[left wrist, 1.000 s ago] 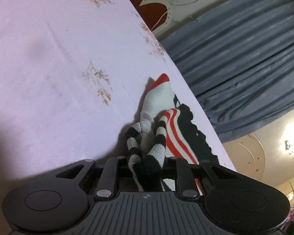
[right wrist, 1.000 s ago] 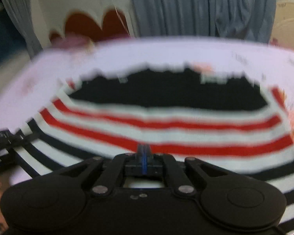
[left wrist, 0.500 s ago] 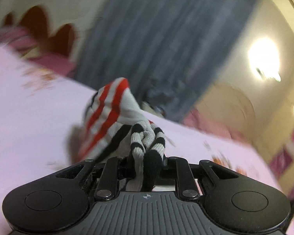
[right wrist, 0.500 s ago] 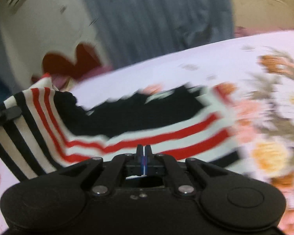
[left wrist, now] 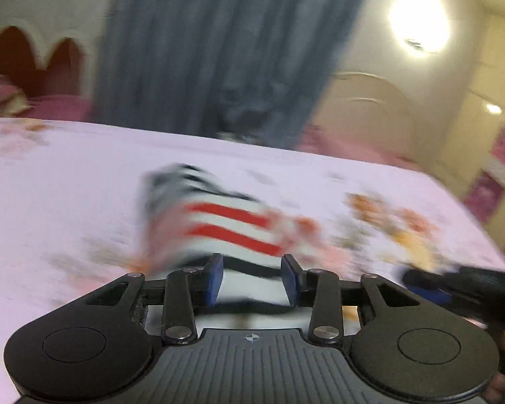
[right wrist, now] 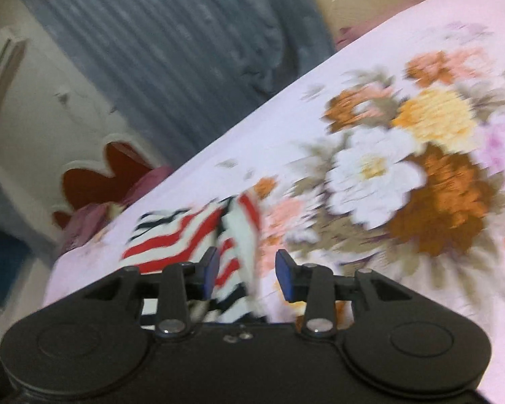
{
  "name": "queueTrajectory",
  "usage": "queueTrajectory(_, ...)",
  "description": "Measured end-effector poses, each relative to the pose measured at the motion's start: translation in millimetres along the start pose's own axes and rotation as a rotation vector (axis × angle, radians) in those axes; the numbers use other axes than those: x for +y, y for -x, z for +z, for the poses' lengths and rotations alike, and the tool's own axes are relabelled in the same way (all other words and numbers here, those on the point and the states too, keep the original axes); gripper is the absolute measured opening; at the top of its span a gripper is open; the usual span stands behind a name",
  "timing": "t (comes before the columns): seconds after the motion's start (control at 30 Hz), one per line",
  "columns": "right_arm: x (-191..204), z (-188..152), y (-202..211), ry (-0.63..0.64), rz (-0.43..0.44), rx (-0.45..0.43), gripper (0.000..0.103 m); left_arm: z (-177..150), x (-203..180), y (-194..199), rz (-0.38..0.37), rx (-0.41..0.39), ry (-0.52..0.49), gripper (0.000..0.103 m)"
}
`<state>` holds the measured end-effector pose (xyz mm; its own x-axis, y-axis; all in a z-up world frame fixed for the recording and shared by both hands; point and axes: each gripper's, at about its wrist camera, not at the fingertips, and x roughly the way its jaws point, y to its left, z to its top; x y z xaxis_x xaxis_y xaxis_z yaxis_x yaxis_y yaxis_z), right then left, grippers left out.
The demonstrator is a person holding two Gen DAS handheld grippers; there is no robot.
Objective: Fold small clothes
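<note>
Since half a second ago the striped garment (left wrist: 225, 225) has been let go by both tools: the bunched striped cuff that was clamped in the left tool (left wrist: 252, 277) is no longer pinched, and the right tool (right wrist: 245, 274), then shut, now has daylight between its blue pads. Both sets of jaws have just been opening, and cloth is seen through each gap without being pressed by either pad. The garment, white with red and black stripes, is laid in a loose heap on the pink floral bed sheet (left wrist: 67, 185); in the left wrist view it lies at about 12 o'clock from the left tool, and in the right wrist view it sits at roughly 10 to 11 o'clock (right wrist: 192, 235), partly behind the left-hand pad. The right tool is also glimpsed at about 3 o'clock in the left wrist view (left wrist: 431, 291). Both views are heavily blurred, so the exact lie of the fold cannot be told. It is judged that the fold could be undone from here: a pad could be snagged in the knit if a tool is drawn away close to the cloth, and the layers could be dragged apart. The heap also looks uneven, so a flap could spring open unless it is smoothed down.
</note>
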<state>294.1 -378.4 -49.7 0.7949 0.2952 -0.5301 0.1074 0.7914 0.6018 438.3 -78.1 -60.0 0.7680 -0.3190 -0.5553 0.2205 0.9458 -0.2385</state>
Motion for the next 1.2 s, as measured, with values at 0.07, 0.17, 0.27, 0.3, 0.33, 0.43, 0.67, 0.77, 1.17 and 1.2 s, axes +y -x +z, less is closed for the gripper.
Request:
queueTrajectory(0.07,14,-5,-17,0.011,0.027,0.042,0.051,9,27,-20,0.02,0.028,0.027,0.038)
queueTrajectory(0.17,33,-7,-50,0.053,0.058,0.099,0.056,8,48,-51,0.016,0.107,0.009,0.037)
queueTrajectory(0.27,43,-3,-80,0.078,0.044,0.131,0.054,0,52,-70,0.01,0.144,0.007,0.037)
queueTrajectory(0.3,45,-2,-88,0.087,0.033,0.143,0.053,-3,51,-73,0.023,0.15,-0.019,0.037)
queueTrajectory(0.33,48,-2,-98,0.101,0.015,0.161,0.053,-6,49,-76,0.034,0.152,-0.043,0.037)
queueTrajectory(0.43,48,-3,-126,0.127,-0.018,0.217,0.052,-14,40,-71,0.031,0.147,-0.074,0.037)
queueTrajectory(0.67,80,-12,-123,0.338,-0.051,0.138,0.018,-13,39,-68,-0.022,0.077,-0.104,0.028)
queueTrajectory(0.77,101,-14,-87,0.471,-0.061,0.019,0.018,-10,22,-63,-0.057,0.049,-0.161,0.027)
queueTrajectory(1.17,52,-1,-101,0.372,-0.169,0.062,0.027,7,-15,-85,-0.075,0.212,-0.3,0.027)
queueTrajectory(1.2,55,4,-98,0.38,-0.179,0.018,0.027,14,-11,-83,-0.07,0.187,-0.29,0.027)
